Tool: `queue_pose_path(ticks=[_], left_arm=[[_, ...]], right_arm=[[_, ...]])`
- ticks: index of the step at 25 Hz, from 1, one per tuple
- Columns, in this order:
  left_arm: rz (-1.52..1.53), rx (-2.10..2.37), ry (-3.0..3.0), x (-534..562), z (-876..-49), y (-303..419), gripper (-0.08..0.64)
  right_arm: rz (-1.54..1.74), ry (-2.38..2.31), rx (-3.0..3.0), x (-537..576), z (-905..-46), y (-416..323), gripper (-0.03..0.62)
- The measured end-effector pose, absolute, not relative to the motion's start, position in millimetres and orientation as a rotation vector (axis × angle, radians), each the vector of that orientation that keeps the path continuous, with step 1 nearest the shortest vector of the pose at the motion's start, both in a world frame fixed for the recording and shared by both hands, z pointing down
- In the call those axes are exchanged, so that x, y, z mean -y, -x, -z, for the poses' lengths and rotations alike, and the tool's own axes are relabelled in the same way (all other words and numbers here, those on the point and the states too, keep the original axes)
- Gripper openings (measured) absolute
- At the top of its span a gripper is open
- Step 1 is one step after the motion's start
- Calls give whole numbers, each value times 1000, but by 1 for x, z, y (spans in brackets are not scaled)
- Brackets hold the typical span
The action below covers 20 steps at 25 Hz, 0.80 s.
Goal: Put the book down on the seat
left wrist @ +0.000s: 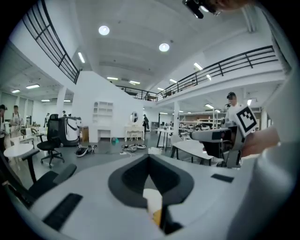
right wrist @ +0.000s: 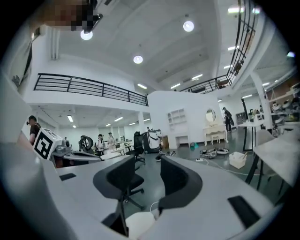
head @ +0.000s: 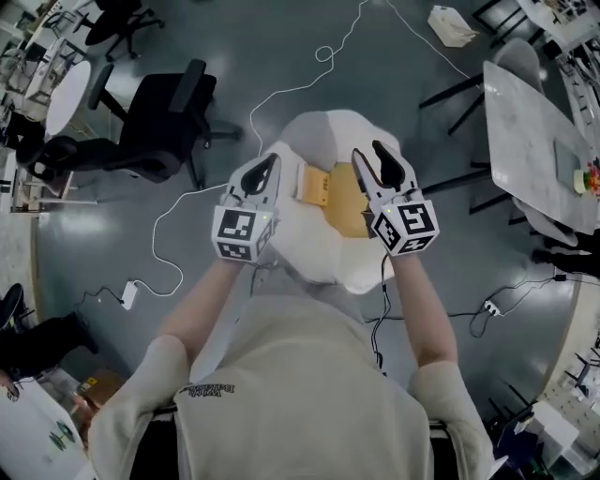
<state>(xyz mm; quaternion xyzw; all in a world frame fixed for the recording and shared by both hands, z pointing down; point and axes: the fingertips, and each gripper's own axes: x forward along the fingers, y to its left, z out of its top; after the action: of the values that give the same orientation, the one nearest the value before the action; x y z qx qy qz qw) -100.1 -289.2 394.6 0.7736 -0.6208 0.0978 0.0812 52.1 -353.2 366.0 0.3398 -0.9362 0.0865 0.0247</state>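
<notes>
A yellow-orange book (head: pixel 339 195) lies flat on the white seat (head: pixel 314 246) below my hands. Both grippers are held up above it, pointing roughly level out into the hall. The left gripper (head: pixel 265 167) is over the seat's left side. Its black jaws meet at the tips (left wrist: pixel 150 158), and nothing is between them. Through the gap under them I see a bit of the white seat (left wrist: pixel 151 199) and the book's yellow edge (left wrist: pixel 157 216). Above the book's right edge, the right gripper (head: pixel 367 150) has its jaws apart (right wrist: pixel 147 161), and they are empty.
A black office chair (head: pixel 159 122) stands on the grey floor to the left. A white cable (head: pixel 281 89) runs past the seat to a power strip (head: pixel 129 295). A pale table (head: pixel 539 141) is at the right, and a box (head: pixel 452 25) lies beyond it.
</notes>
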Motion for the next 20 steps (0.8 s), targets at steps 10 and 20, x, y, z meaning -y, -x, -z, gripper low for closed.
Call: queue_pose_path(ticks=[10, 20], left_arm=[[-135, 1818, -2565, 273, -265, 48, 9], [-53, 1650, -2789, 245, -216, -15, 9]], right_arm=[[-243, -1222, 3049, 292, -232, -113, 121], [-121, -1281, 3060, 228, -187, -151, 29]])
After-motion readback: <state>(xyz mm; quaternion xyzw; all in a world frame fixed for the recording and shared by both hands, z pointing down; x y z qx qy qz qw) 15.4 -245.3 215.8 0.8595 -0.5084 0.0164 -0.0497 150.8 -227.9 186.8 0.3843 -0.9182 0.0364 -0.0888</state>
